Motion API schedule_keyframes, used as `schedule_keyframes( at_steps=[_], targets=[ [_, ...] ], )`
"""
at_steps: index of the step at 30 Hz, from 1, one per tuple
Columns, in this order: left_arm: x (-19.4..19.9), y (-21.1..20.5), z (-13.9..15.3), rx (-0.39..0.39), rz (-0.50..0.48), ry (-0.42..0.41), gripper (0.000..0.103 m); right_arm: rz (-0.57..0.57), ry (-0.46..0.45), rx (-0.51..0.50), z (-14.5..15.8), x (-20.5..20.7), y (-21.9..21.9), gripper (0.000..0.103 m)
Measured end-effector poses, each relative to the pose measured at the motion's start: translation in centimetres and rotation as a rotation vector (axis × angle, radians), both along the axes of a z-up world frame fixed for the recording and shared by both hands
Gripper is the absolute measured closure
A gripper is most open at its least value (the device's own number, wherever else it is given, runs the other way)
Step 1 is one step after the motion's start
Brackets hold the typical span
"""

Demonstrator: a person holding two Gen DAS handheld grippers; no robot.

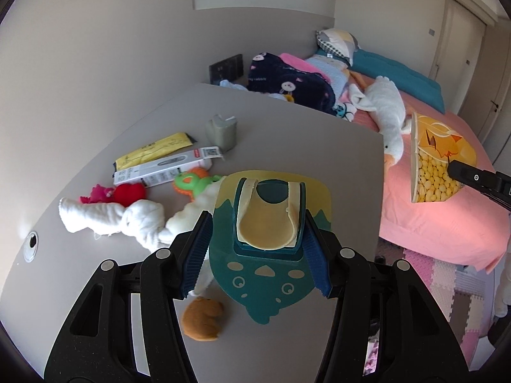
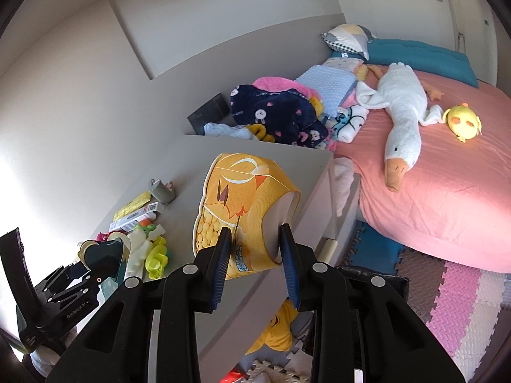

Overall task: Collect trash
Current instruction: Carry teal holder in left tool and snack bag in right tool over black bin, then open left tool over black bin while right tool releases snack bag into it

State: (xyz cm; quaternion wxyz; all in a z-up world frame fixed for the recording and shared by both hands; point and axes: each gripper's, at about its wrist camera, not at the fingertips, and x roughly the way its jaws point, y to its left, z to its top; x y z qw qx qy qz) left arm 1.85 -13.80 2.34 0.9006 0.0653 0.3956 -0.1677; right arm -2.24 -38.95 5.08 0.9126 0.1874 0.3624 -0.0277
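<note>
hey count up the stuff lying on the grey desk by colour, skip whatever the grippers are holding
White: 2, twisted cloth, printed box
Yellow: 1, flat packet
Red or pink: 2, red toy, pink toy
Green and orange: 1, teether
Brown: 1, plush
Grey: 1, cup
Total: 8

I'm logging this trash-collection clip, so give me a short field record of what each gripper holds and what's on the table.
left gripper: shut on teal bib
right gripper: shut on yellow snack tub, held off the table
table: yellow packet, white box, grey carton, toys, white cloth
bed: plush goose
</note>
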Motion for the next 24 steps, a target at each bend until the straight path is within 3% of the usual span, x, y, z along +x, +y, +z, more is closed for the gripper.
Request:
schedule_keyframes(
  at_steps=[12,24],
  targets=[
    [-1.6,-8.3,-0.2,-0.003,-0.192,0.012,0.048,-0.157,0.005,-0.013,0.0,-5.3,-6.0,0.07],
    [-4.2,-16.8,-2.0,0.009,-0.38,0.077,0.046,-0.261,0.108,-0.046,-1.7,-8.9,-11.0,0.067]
  ],
)
